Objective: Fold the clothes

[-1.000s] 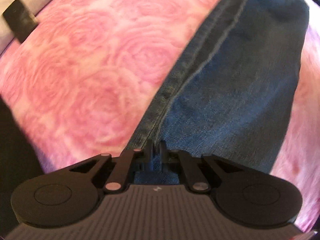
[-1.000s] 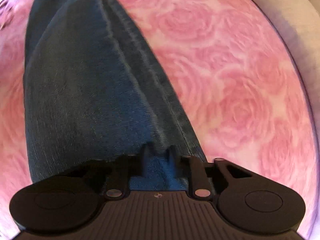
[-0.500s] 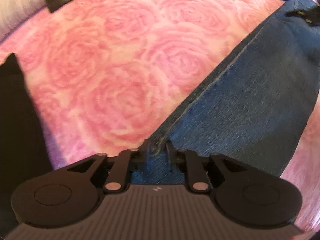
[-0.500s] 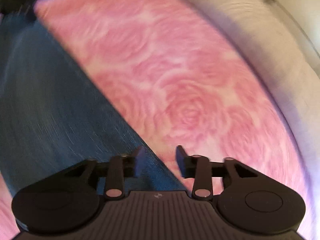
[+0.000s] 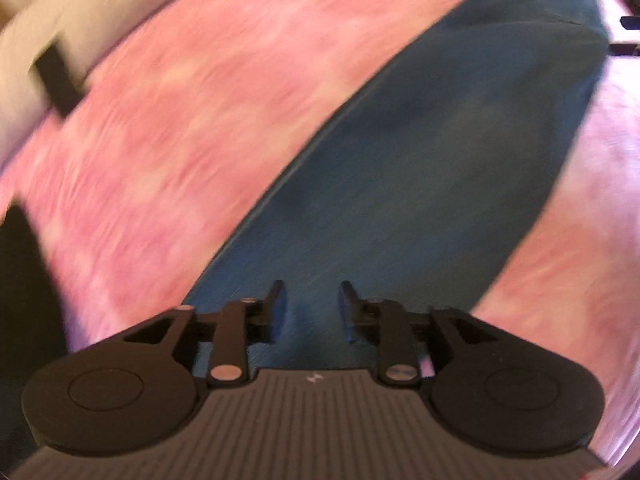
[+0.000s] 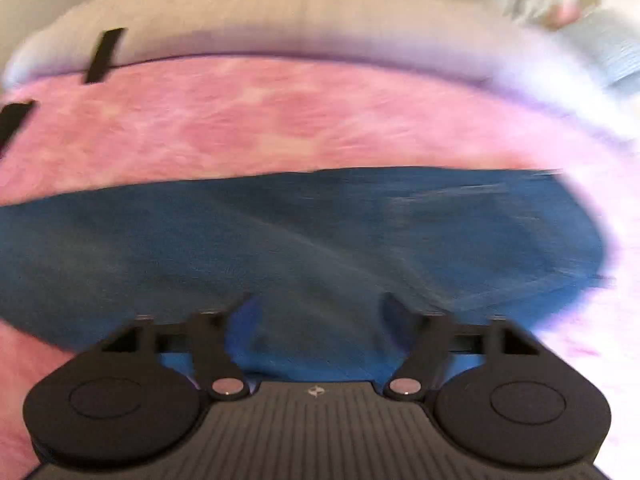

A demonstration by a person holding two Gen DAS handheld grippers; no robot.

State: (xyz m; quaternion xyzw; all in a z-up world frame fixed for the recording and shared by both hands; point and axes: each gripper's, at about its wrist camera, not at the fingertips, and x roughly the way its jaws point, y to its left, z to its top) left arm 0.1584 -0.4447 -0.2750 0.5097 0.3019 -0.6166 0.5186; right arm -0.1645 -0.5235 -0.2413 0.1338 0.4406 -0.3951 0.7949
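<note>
Blue denim jeans (image 5: 440, 168) lie flat on a pink rose-patterned blanket (image 5: 200, 128). In the left wrist view they run as a long strip from the fingers to the upper right. My left gripper (image 5: 310, 308) is open and empty just above the near end of the denim. In the right wrist view the jeans (image 6: 300, 232) lie crosswise as a wide band. My right gripper (image 6: 316, 312) is wide open and empty over the near edge of the denim. Both views are motion-blurred.
A grey-white cushion or mattress edge (image 6: 280, 20) borders the pink blanket (image 6: 280, 116) at the back. Black straps (image 6: 102, 54) lie across that edge, and one shows in the left wrist view (image 5: 56, 76). A dark object (image 5: 20, 300) sits at the far left.
Both grippers have let go of the jeans: the left was shut on the seam edge and is now open; the right opened half a second ago and has swung to face the denim crosswise.
</note>
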